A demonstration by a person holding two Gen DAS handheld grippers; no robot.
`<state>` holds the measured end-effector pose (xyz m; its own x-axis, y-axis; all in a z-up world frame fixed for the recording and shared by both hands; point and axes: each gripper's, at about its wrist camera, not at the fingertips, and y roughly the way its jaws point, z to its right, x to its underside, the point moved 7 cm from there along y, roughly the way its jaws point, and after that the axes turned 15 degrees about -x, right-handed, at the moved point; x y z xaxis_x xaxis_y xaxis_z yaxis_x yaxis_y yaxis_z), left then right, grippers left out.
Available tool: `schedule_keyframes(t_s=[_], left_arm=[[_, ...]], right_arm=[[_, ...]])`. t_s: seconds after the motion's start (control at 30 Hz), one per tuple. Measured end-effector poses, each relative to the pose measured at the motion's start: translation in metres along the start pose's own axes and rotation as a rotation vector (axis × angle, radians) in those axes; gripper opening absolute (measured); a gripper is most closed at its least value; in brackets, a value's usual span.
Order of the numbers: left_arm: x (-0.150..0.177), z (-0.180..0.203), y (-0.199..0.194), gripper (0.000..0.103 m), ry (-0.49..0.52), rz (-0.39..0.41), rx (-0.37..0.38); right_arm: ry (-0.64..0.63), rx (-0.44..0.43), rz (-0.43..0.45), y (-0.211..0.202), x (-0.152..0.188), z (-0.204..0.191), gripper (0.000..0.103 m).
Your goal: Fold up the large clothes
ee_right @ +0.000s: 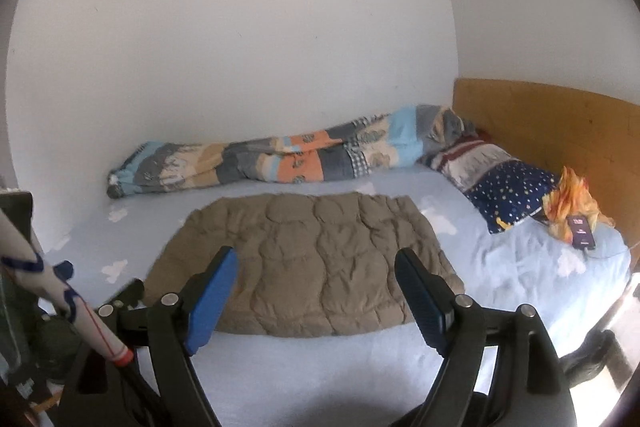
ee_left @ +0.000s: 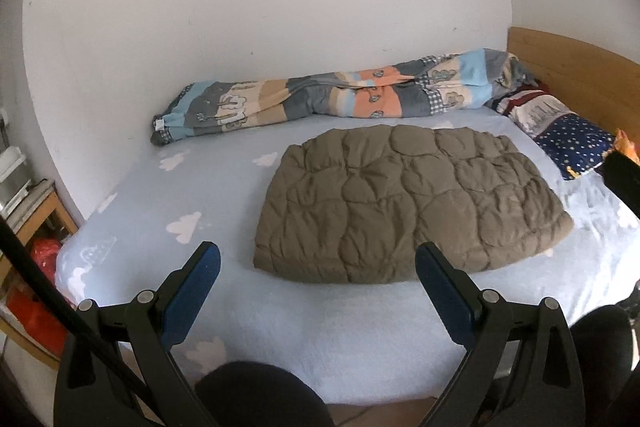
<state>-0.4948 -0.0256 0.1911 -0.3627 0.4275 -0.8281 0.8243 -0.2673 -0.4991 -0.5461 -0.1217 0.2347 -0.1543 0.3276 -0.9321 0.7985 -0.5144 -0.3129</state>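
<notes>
A brown quilted padded garment (ee_left: 408,203) lies folded flat in a rough rectangle on the light blue bed sheet (ee_left: 168,187). It also shows in the right wrist view (ee_right: 312,263). My left gripper (ee_left: 318,259) is open and empty, held above the bed's near edge, just in front of the garment's near edge. My right gripper (ee_right: 316,267) is open and empty, held above the garment's near part. Neither gripper touches the garment.
A rolled patchwork duvet (ee_left: 332,95) lies along the white wall. A starry pillow (ee_right: 508,195) lies by the wooden headboard (ee_right: 540,123), with an orange cloth (ee_right: 572,203) and a phone (ee_right: 582,231). A wooden shelf (ee_left: 36,211) stands left of the bed.
</notes>
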Motion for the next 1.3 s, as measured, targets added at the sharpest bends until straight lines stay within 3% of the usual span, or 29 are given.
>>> schedule_keyframes(t_s=[0.37,1.3], left_arm=[[0.002,0.0,-0.013,0.098,0.012,-0.02,0.01],[0.016,0.007,0.007,0.098,0.026,-0.091,0.009]], right_arm=[[0.003,-0.025,-0.001,-0.018,0.003,-0.013,0.087],[0.04,-0.022,-0.097,0.003,0.031,-0.002,0.089]])
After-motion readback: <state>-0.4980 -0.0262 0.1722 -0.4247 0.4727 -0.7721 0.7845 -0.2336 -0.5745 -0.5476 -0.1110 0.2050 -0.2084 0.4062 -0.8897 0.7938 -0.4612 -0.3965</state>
